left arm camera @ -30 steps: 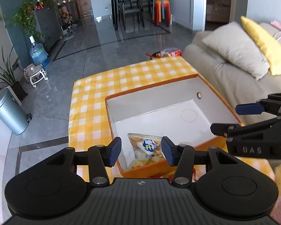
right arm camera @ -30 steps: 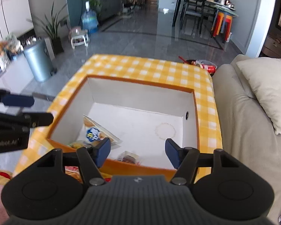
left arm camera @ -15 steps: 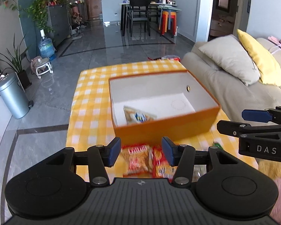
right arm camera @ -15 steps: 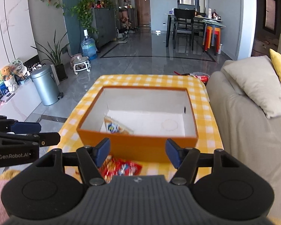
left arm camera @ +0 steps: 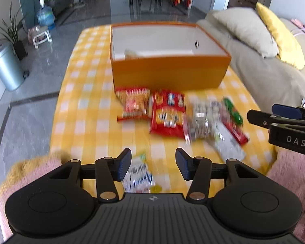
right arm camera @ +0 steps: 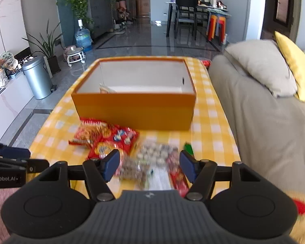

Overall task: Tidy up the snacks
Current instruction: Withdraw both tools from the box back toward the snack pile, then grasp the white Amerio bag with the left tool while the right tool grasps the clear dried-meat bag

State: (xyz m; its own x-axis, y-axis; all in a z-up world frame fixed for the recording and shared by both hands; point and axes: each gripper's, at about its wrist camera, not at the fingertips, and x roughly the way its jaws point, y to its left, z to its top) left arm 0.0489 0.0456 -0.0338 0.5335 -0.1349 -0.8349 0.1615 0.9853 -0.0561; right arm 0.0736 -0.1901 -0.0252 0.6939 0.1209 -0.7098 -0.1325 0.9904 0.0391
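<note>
my left tongs [left arm camera: 153,167] hung open over the near edge of the yellow checked surface [left arm camera: 87,105], nothing between the pads; a white and blue packet [left arm camera: 139,174] lay just below them. further along, in front of the orange box [left arm camera: 168,71], lay a blurred row of snacks: an orange-red bag [left arm camera: 135,103], a red bag [left arm camera: 167,116] overlapping its edge, a clear bag of small pieces [left arm camera: 201,118], then a green and red packet [left arm camera: 233,116]. one packet [left arm camera: 132,53] sat inside the box at its left wall. my right tongs [right arm camera: 149,165] were open too, empty, held above the clear bag and a flat white packet [right arm camera: 159,178]. the grey couch [right arm camera: 254,111] stood beside the surface on the right.
</note>
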